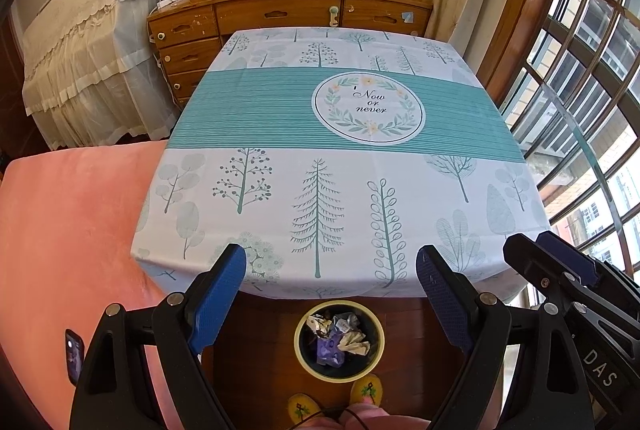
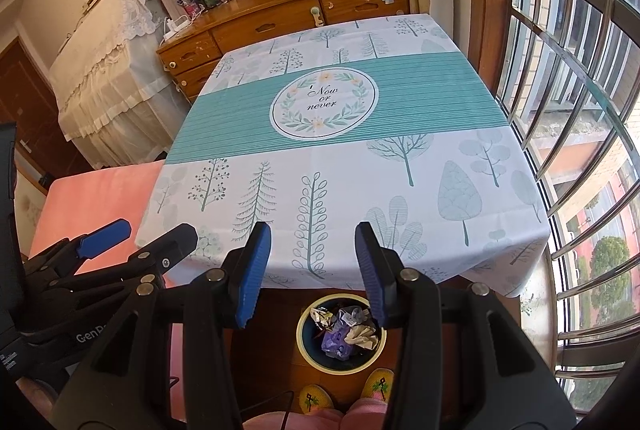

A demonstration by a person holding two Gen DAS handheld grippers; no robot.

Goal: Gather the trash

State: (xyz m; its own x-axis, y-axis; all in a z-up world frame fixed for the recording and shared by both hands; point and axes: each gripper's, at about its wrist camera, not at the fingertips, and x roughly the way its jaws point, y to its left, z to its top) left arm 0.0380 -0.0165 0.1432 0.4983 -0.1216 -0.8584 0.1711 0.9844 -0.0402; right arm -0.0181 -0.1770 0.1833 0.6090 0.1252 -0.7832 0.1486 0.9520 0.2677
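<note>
- The table (image 1: 280,190) sits just past the jaws, covered in a white cloth with tree prints, a teal band and a "Now or never" wreath. Nothing on top.
- The wooden floor (image 1: 260,342) is below the jaws, under the table's near edge.
- A yellow-rimmed bin (image 1: 339,374) stands on it between the jaws, with crumpled wrappers (image 1: 340,340) inside.

Home bedroom (bed (image 1: 76,230), wooden dresser (image 1: 280,14))
</note>
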